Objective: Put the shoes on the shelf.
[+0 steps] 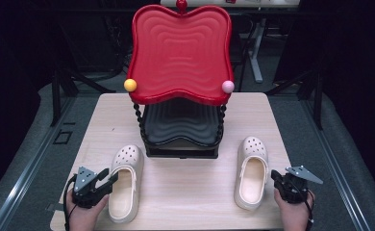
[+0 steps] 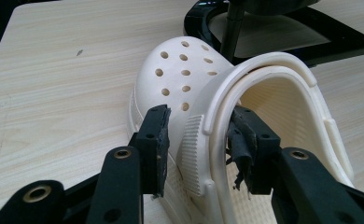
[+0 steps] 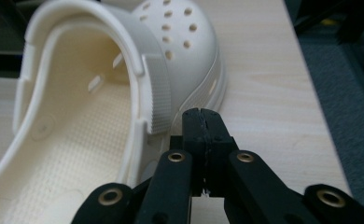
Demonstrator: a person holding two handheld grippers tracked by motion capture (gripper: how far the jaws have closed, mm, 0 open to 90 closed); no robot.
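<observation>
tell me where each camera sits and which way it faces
High view: above the person's edge of the table, looking forward and down; both hands, left gripper and right gripper show.
Left gripper view: rides the left gripper, open jaws straddling the left clog's side wall.
Right gripper view: rides the right gripper, jaws shut, beside the right clog.
Each clog appears in the high view too.

Two cream perforated clogs lay upright on the wooden table, toes pointing far. The left clog point(image 1: 125, 183) sat near the left edge, the right clog point(image 1: 251, 171) near the right, well apart, on either side of the black-based stand.
</observation>
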